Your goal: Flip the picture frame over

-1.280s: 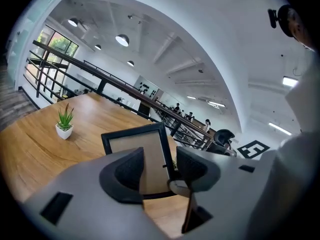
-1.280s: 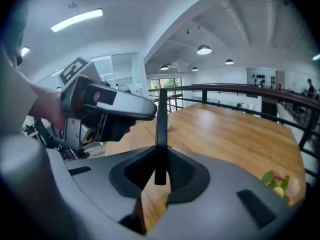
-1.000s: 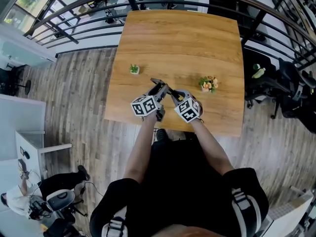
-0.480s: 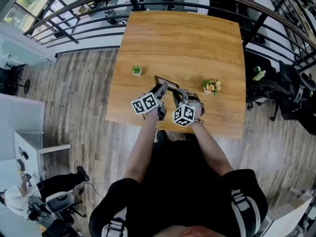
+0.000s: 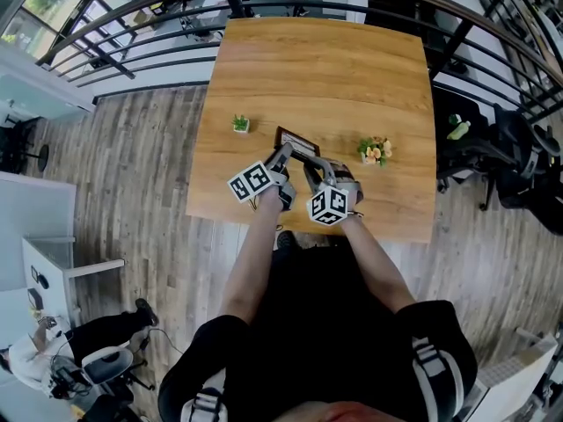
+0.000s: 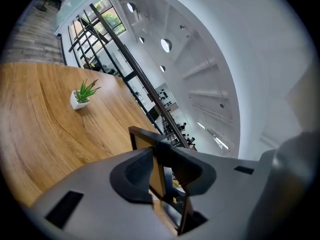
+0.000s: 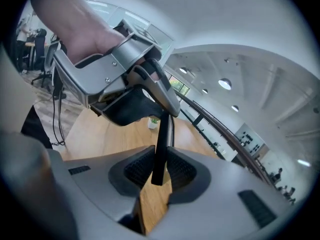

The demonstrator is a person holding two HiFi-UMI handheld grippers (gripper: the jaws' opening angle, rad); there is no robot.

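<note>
Close to the table's near edge, the left gripper (image 6: 161,159) has its grey moulded jaws clamped on the frame (image 5: 297,141), one ribbed dark pad on the tan board backing and the other on the opposite face; those jaws have just been closing onto it. The right gripper (image 7: 159,166) takes the thin dark moulding edge-on between its ribbed pads. Its jaws have just been easing apart, though the pads look to be touching both faces. The frame is a slim rectangle with narrow black rails, and it stands raised on edge between the two grippers, a little in from the middle of the near edge. I judge the flip to be about halfway: the lift and the first turn are done, while carrying it over and laying it flat on the other face remain. Beyond it, the table (image 5: 325,69) is smooth, warm wood with long flowing grain. A small white pot (image 5: 239,124) of spiky green leaves stands toward the left edge, and a cluster of peach flowers (image 5: 374,150) toward the right edge.
</note>
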